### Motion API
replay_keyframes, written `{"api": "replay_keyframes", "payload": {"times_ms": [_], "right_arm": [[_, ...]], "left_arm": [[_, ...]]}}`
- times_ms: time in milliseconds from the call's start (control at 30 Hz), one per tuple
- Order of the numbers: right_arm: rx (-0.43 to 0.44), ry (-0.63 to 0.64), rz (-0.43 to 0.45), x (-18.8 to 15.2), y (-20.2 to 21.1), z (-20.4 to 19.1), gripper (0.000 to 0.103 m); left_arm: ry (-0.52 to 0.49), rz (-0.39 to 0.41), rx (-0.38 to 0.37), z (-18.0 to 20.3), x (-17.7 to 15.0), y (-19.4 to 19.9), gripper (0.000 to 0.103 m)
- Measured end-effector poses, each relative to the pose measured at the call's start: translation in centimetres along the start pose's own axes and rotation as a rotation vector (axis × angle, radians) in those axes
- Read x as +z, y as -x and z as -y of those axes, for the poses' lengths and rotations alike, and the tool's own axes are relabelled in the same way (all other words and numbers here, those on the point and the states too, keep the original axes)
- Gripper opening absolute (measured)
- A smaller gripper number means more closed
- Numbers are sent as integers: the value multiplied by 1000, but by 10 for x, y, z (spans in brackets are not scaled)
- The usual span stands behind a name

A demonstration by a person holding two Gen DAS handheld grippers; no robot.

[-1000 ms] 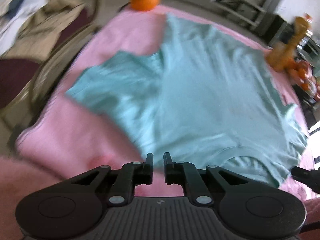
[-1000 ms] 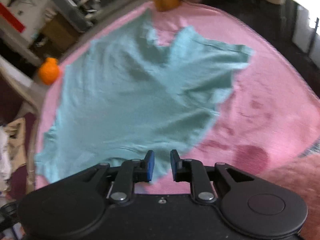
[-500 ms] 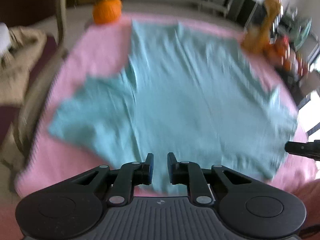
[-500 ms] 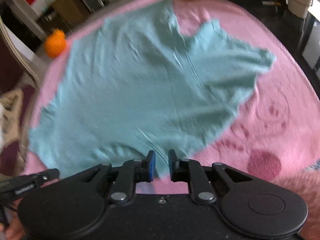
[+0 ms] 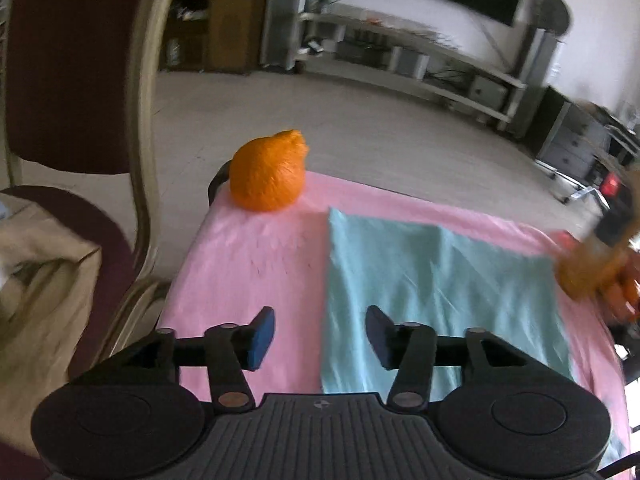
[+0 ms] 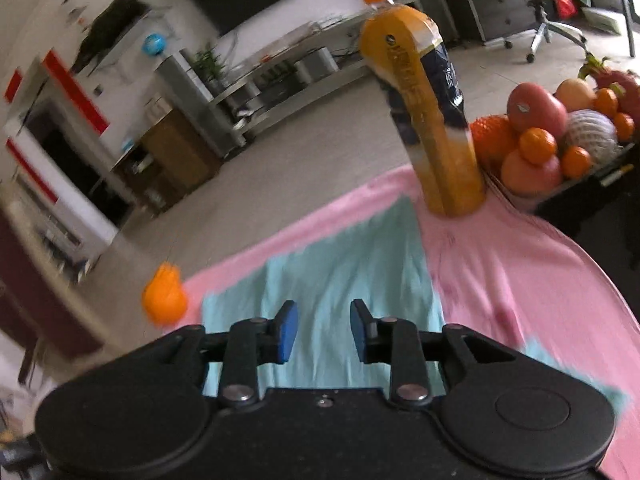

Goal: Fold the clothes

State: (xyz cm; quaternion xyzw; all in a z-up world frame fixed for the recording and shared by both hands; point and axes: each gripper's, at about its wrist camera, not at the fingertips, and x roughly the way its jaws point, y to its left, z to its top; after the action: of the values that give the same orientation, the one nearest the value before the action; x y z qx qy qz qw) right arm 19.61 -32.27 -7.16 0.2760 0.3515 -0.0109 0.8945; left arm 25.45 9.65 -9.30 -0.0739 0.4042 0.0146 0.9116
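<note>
Left wrist view: left claw (image 5: 320,334) spread, empty, over left edge of teal cotton T-shirt (image 5: 432,292) lying on pink-covered counter (image 5: 248,272). Right claw (image 6: 323,330) likewise spread, empty, above shirt (image 6: 344,280).

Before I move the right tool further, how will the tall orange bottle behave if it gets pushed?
The orange bottle is tall and narrow and stands on the soft pink cloth, so it probably tips easily. It looks nearly full, thus likely heavy. If it falls, it may roll toward the fruit pile beside it.
</note>
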Motion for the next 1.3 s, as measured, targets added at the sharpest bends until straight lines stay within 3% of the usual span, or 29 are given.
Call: {"api": "replay_keyframes", "payload": {"times_ms": [133,267,400,500,600,633,667,700,733,867,1000,1033,1067,1133,1300], "right_arm": [[-81,-42,14,33,-78,20,28],[-148,-87,0,50,-149,48,28],[-180,-101,-20,48,-188,62,28],[-217,-32,-17,44,-203,56,28],[-249,32,1,41,-213,49,28],[-258,51,9,40,-216,46,28],[-268,72,19,39,-217,43,26],[-278,93,28,39,-219,40,21],[-293,135,42,38,-218,35,4],[-431,378,155,32,-215,5,3],[-501,469,105,26,-229,-5,3],[-511,480,86,25,-231,-7,3],[-521,491,67,24,-234,-8,4],[-524,494,35,23,-232,-13,7],[-411,400,51,26,-145,-26,15]], "left_arm": [[-33,-31,70,9,22,-73,56],[-37,-64,58,12,34,-130,58],[-62,-73,59,17,40,-164,58],[-97,-41,57,24,42,-173,60],[-138,-9,36,32,43,-177,43],[-157,3,29,34,43,-177,16],[-176,4,13,37,43,-177,3],[-183,8,20,40,44,-176,2],[-202,29,47,42,45,-174,2],[-300,83,179,55,42,-175,2],[-385,80,264,71,29,-185,3],[-393,75,273,73,29,-183,6],[-400,70,282,75,28,-181,17],[-374,47,278,72,32,-166,19],[-312,96,220,52,28,-72,30]]}}
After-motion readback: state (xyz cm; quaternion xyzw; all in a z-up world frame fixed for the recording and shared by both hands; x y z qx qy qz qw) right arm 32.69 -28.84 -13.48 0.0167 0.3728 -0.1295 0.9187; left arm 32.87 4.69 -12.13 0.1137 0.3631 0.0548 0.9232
